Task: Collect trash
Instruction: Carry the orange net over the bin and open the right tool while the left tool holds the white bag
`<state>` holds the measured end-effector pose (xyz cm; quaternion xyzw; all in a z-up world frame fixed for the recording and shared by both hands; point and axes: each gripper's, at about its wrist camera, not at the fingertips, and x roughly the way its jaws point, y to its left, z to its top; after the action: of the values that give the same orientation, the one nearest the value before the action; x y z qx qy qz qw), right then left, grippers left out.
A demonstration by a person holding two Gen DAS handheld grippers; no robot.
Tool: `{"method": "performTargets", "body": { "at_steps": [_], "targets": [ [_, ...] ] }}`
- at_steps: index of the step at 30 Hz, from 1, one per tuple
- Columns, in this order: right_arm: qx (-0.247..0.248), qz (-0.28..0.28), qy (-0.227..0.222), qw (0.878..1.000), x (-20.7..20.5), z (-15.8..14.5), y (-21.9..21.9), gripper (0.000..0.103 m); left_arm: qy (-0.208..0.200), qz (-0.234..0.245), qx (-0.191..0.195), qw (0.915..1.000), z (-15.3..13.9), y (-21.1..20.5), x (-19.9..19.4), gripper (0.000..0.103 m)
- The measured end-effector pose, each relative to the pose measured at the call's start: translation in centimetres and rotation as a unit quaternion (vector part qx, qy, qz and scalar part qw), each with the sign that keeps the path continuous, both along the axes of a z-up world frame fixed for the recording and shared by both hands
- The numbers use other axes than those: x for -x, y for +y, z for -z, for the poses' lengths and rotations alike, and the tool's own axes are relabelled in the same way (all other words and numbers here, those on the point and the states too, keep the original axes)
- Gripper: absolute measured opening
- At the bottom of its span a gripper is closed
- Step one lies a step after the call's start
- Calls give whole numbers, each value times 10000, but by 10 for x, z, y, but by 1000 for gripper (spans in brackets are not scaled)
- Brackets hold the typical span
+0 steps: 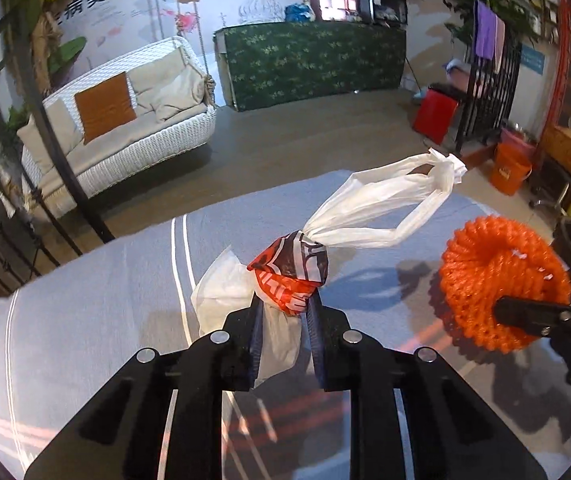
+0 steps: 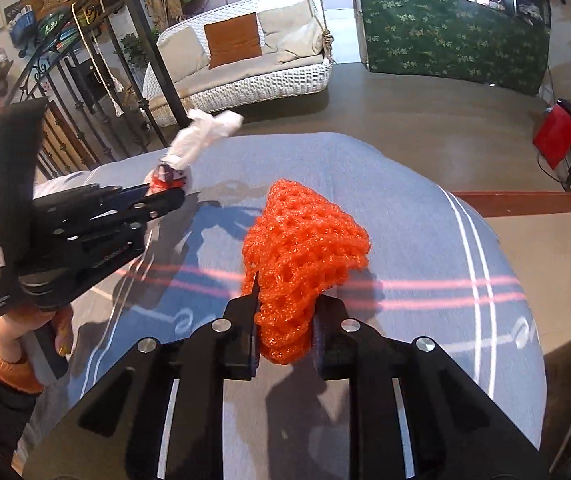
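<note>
My left gripper (image 1: 284, 316) is shut on a crumpled white plastic bag with a red and black print (image 1: 291, 276); its white handles (image 1: 389, 200) stick out ahead, above the table. The bag also shows in the right wrist view (image 2: 189, 148), held by the left gripper (image 2: 165, 196). My right gripper (image 2: 284, 336) is shut on an orange foam fruit net (image 2: 301, 248), held above the table. In the left wrist view the net (image 1: 497, 276) is at the right, with the right gripper's fingers (image 1: 525, 312) on it.
A grey-blue striped tablecloth (image 1: 85, 320) covers the round table (image 2: 425, 240). Beyond it are a white wicker swing sofa (image 1: 125, 128), a green patterned counter (image 1: 313, 64), an orange bucket (image 1: 511, 168), a red box (image 1: 435, 114) and black iron railings (image 2: 85, 92).
</note>
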<state>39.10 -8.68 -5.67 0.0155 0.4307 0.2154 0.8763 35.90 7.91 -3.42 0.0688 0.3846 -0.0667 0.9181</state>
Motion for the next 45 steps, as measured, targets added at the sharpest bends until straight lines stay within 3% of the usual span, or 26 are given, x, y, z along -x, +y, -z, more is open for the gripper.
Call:
{"method": "performTargets", "body": {
  "at_steps": [13, 21, 27, 35, 45],
  "targets": [
    [74, 197, -232, 9995, 74, -10, -32, 20, -106, -62, 373, 9992, -10, -27, 77, 20],
    [150, 447, -422, 9980, 125, -11, -66, 20, -228, 2, 374, 9990, -11, -47, 112, 20],
    [149, 742, -486, 9959, 156, -9, -100, 20, -341, 256, 330, 9985, -13, -73, 128, 20],
    [117, 1280, -562, 9901, 183, -6, -150, 20, -398, 632, 653, 9951, -19, -113, 141, 20],
    [94, 2279, -606, 9718, 215, 5, -231, 20, -303, 1250, 935, 9873, -12, -172, 153, 20]
  ]
}}
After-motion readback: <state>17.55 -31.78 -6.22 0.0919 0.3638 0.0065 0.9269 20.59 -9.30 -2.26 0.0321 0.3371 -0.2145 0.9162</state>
